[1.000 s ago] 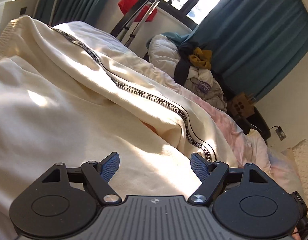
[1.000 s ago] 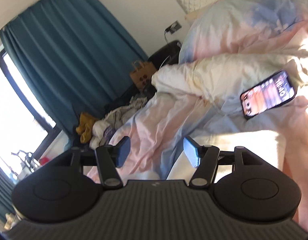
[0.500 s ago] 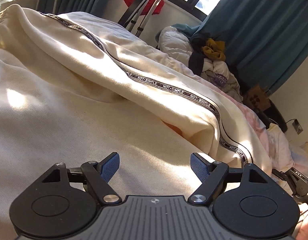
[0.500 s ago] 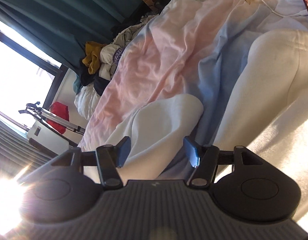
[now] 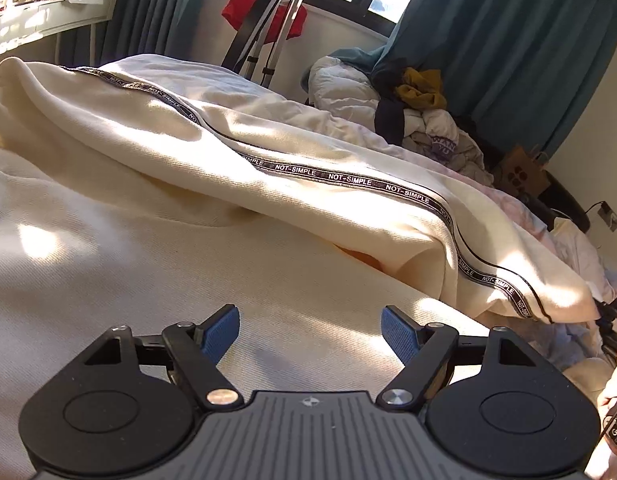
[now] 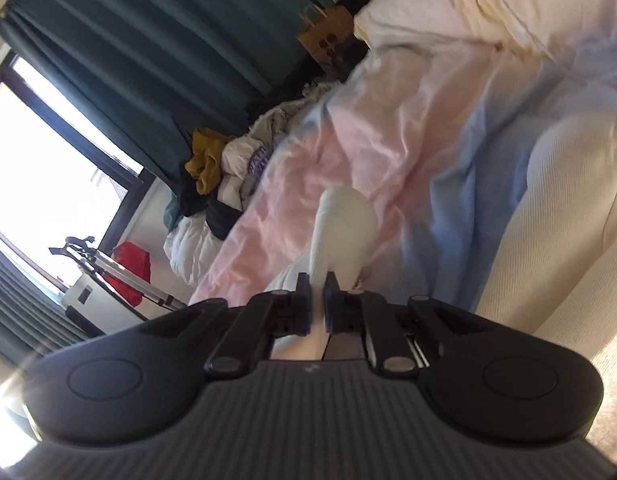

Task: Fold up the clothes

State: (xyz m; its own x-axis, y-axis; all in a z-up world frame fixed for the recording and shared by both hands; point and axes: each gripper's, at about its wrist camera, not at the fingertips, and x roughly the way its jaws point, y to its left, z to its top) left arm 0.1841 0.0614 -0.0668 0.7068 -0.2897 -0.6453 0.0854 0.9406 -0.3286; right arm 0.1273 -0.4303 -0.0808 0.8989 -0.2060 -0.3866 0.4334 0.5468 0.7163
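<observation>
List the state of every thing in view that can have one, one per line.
Left tool: open, empty, over the cream fabric.
Right tool: jaws just closed, shut on the white cuff.
Cream trousers: unfolded, spread on the bed, striped leg rumpled.
Curtains: drawn apart, window showing.
Clothes pile: heaped, unfolded.

Left gripper (image 5: 310, 330) with jaws apart, above cream garment (image 5: 156, 248). Black lettered stripe (image 5: 348, 180) along upper fold. Clothes pile (image 5: 420, 116) beyond, by teal curtain (image 5: 520, 48).
</observation>
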